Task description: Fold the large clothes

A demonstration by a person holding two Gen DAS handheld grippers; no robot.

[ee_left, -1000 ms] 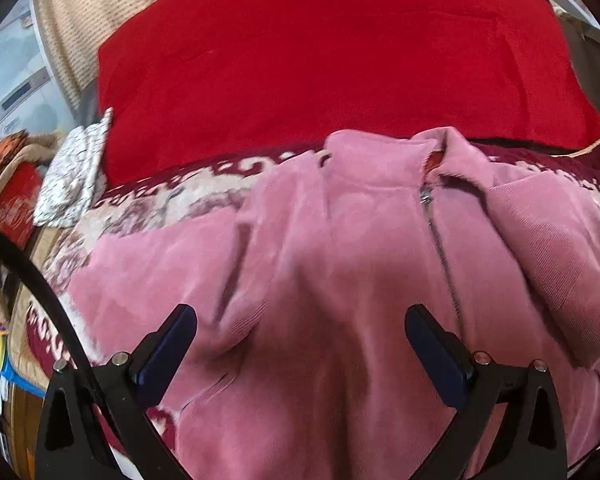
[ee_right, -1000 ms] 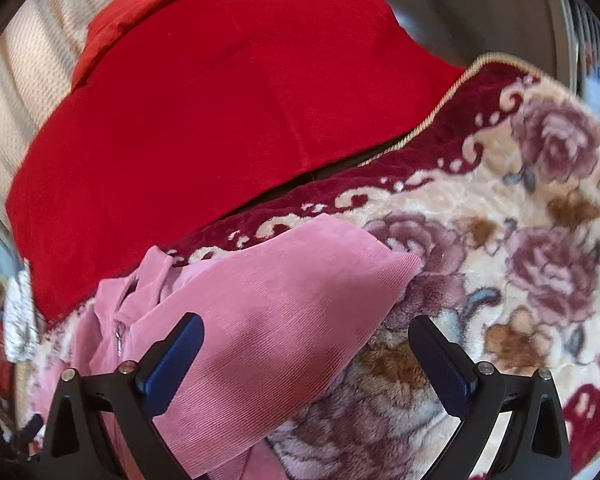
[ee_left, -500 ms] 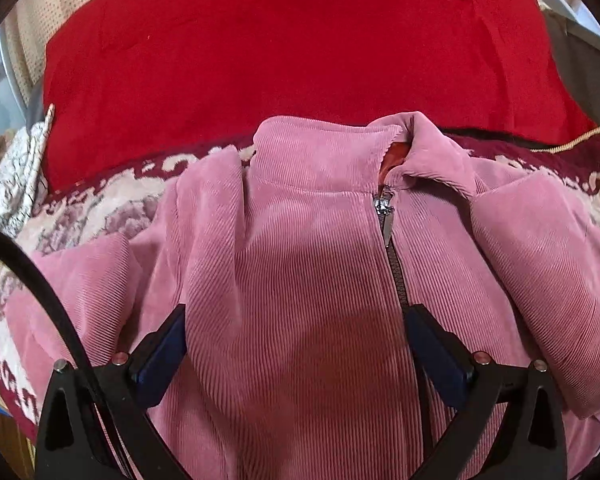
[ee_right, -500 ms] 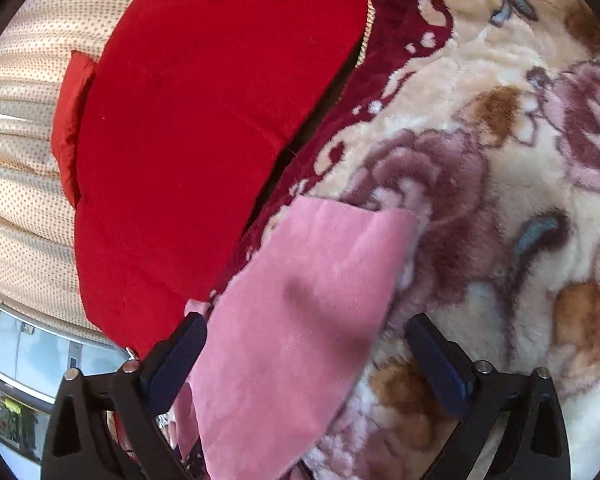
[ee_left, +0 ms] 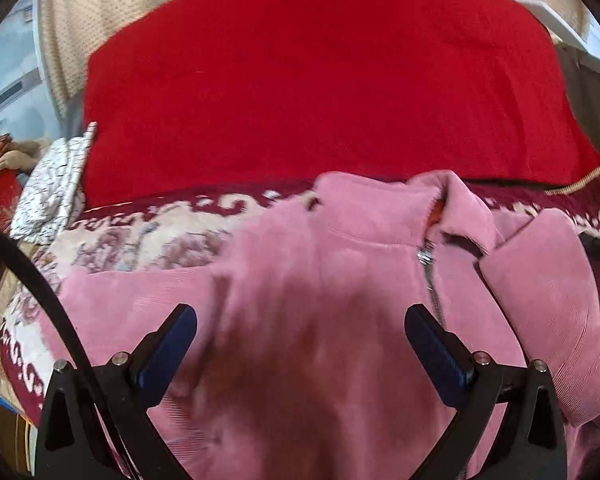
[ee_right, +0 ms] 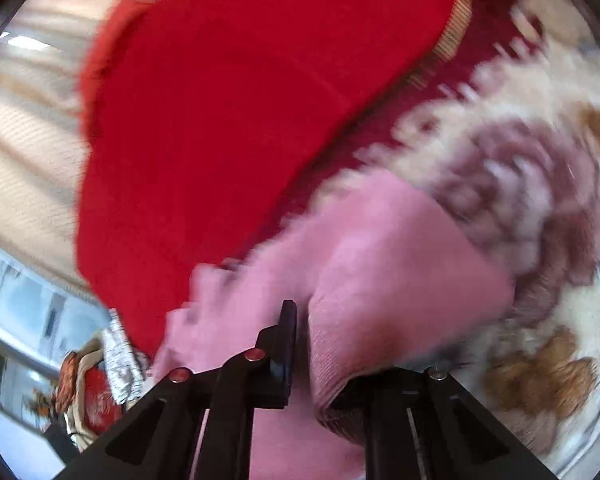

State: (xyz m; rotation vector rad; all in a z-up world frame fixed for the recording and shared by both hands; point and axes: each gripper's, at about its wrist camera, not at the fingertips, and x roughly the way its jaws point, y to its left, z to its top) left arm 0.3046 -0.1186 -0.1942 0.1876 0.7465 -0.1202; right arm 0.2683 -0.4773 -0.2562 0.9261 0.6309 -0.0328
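- Lying zipped, collar toward the red cushion [ee_left: 320, 92], the pink jacket [ee_left: 300, 320] is resting on the floral blanket [ee_right: 520, 184].
- Pinching the folded sleeve [ee_right: 380, 280], the right tongs [ee_right: 300, 344] have just been closing on its cloth.
- Hovering spread over the jacket's chest, the left tongs [ee_left: 300, 344] are gripping nothing.
- Risking slippage: a shallow bite on thick corduroy could be letting the sleeve drop mid-fold.
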